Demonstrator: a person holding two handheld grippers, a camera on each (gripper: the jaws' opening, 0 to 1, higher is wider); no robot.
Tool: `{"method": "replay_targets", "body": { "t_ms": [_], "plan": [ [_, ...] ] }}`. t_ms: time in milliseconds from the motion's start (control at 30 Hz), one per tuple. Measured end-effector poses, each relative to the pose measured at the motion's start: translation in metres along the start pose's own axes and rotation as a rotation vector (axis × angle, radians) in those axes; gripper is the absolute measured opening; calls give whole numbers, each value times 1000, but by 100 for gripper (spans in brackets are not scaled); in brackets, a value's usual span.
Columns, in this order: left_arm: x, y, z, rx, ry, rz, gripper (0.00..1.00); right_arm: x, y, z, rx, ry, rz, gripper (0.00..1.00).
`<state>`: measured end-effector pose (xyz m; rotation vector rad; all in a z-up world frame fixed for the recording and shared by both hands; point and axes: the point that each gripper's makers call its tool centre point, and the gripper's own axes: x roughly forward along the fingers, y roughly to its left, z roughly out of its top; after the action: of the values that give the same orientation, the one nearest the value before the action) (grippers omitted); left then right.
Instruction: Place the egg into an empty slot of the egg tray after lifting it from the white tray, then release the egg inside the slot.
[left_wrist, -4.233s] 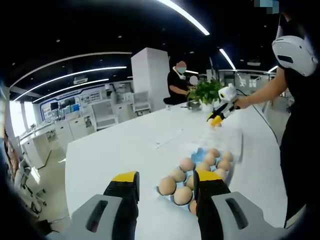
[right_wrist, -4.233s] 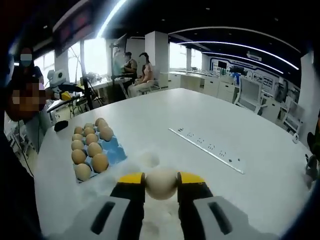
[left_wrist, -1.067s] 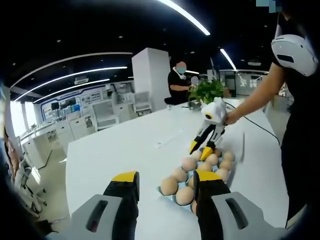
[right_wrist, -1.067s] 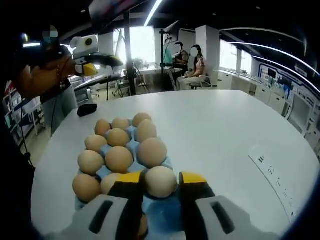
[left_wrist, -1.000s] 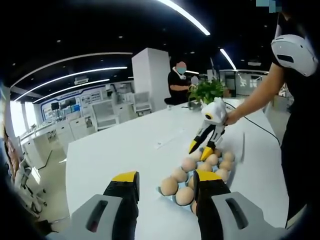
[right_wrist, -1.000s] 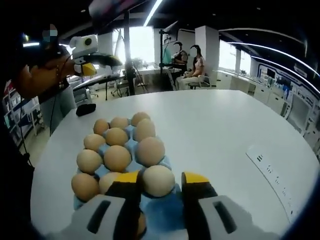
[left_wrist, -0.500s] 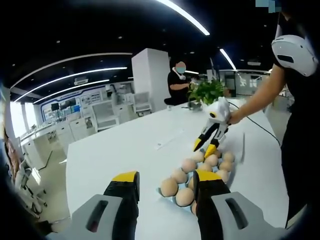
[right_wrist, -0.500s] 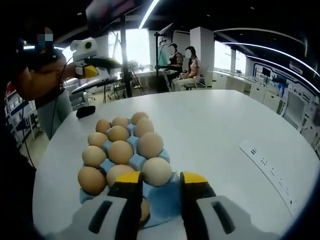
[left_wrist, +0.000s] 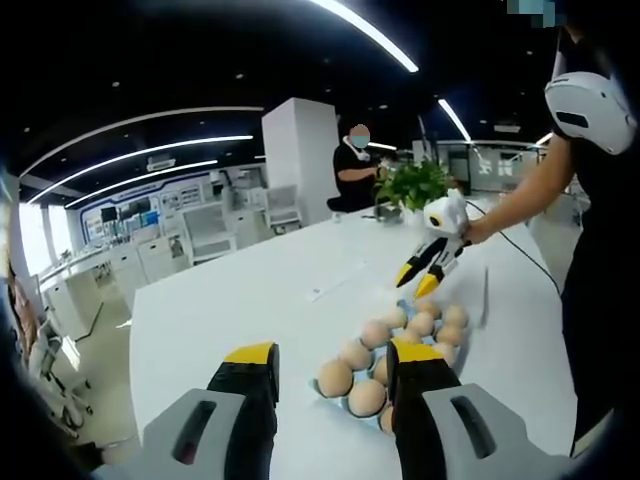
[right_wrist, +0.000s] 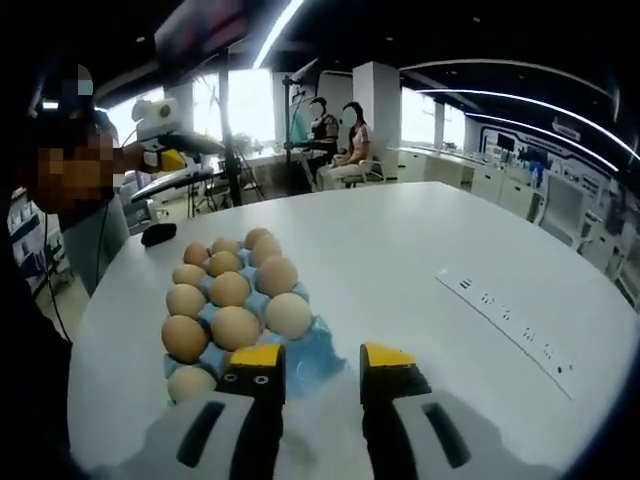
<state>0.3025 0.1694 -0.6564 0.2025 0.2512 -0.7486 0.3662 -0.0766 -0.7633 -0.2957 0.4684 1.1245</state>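
The right gripper (right_wrist: 318, 362) had let go and backed away, its yellow-tipped jaws parted and empty. The pale tan egg (right_wrist: 288, 314) now sat in the blue moulded egg tray (right_wrist: 312, 352), so placement looked complete. The left gripper (left_wrist: 330, 362) hovered open, holding nothing.

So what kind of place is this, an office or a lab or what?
Probably an open-plan lab or tech showroom: a large white table holding an egg tray, strip lights on a dark ceiling, white workstations along the wall, and seated people behind.
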Motion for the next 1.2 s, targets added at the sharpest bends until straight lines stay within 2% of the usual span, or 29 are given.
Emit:
{"method": "replay_targets", "body": {
  "t_ms": [167, 500, 900, 1067, 1200],
  "plan": [
    [2, -1, 0, -2, 1, -4, 43, -23, -15, -13, 22, 8, -57, 29],
    [6, -3, 1, -1, -2, -12, 43, -56, -36, -37, 66, 31, -143, 29],
    [5, -1, 0, -1, 1, -8, 43, -105, -69, -70, 112, 65, -284, 29],
    [6, -3, 2, 2, 0, -12, 43, -128, -89, -83, 129, 83, -374, 29],
    [7, -3, 2, 2, 1, -13, 43, -149, -103, -90, 156, 71, -434, 29]
  ]
}}
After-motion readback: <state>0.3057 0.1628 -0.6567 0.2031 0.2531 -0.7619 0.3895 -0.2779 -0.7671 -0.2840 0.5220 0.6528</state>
